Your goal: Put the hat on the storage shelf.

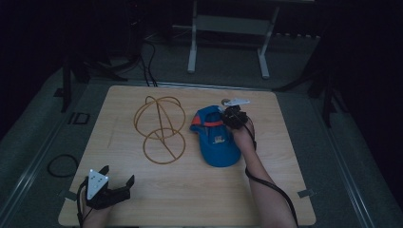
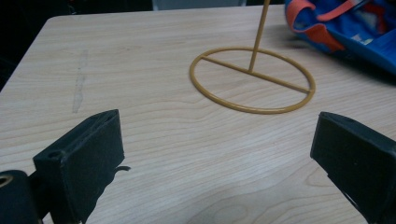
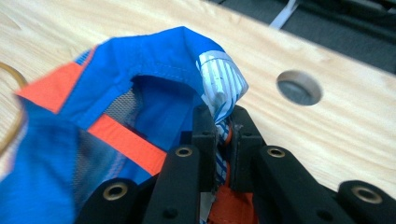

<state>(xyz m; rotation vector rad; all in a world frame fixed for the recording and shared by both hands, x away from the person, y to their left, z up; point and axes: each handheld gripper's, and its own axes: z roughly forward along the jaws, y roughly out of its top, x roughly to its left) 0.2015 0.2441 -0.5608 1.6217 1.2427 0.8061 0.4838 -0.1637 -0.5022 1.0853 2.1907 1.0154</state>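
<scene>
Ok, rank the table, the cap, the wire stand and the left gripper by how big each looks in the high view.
1. Table, by far the largest.
2. Wire stand and cap: too alike to rank; the stand spreads a bit wider but is only thin wire.
3. Left gripper, smallest, though it is nearest the camera.

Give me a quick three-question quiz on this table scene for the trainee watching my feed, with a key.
1. True or false: the right gripper has its jaws closed on the fabric edge of the blue and orange cap.
2. Which thing stands between the cap and the left half of the wooden table?
A. a yellow wire stand
B. a glass jar
C. a stack of plates
3. Fill in: the left gripper sits near the table's front left corner with its jaws ____ and nothing between them.

Key
1. True. The right gripper view shows cloth pinched between the pads.
2. A, the yellow wire stand, with a ring base and looped top.
3. Open.
</scene>
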